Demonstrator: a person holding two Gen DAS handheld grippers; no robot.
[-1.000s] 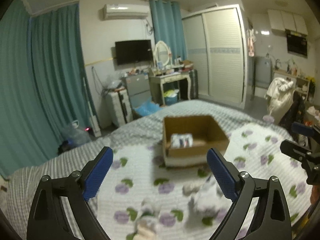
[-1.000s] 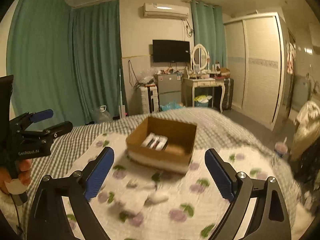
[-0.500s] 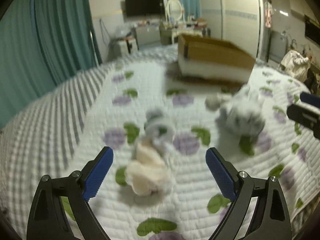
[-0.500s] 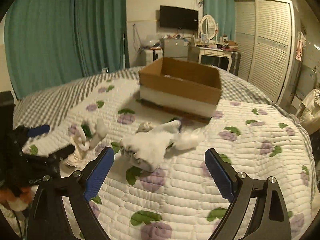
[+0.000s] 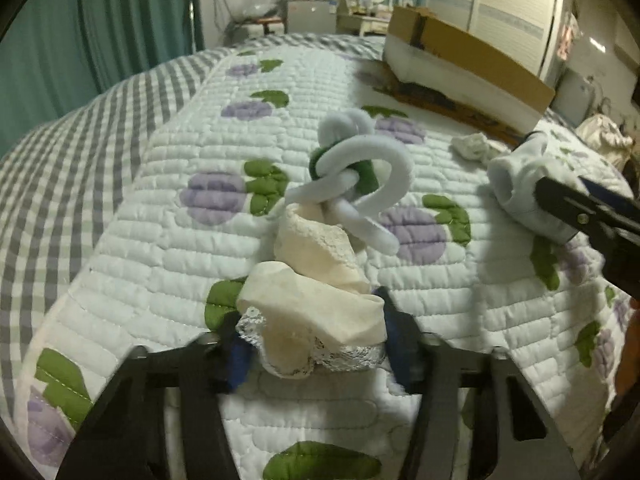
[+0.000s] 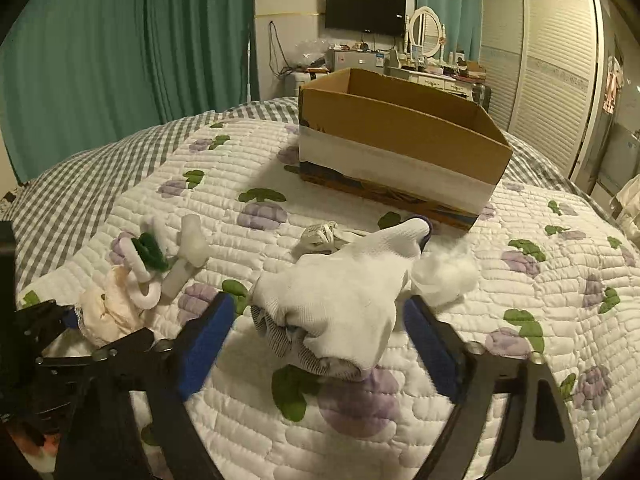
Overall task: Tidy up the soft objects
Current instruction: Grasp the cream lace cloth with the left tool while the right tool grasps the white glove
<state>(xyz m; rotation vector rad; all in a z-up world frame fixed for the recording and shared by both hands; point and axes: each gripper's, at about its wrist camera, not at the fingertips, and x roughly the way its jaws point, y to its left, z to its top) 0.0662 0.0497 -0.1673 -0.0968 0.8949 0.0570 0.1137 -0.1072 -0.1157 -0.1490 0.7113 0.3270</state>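
Cream and lace-edged, nearest of all: pinches this cloth [image 5: 316,304] with the left gripper [image 5: 318,350], pads pressed in from both sides, low on the quilt [image 5: 160,240]. Straddles the white glove [image 6: 340,300] with the right gripper [image 6: 316,344], pads spread wide at its edges, not yet closed. Leaves, just beyond, a white-and-green looped cord [image 5: 360,168], a cotton tuft [image 6: 444,272] and a small crumpled rag [image 6: 324,236] loose on the quilt. Looks like the pick-up step. Calls next for closing on the glove, lifting both pieces without dragging the cord that seems to touch the cloth, then carrying them over the near wall of the cardboard box [image 6: 400,132] farther back.
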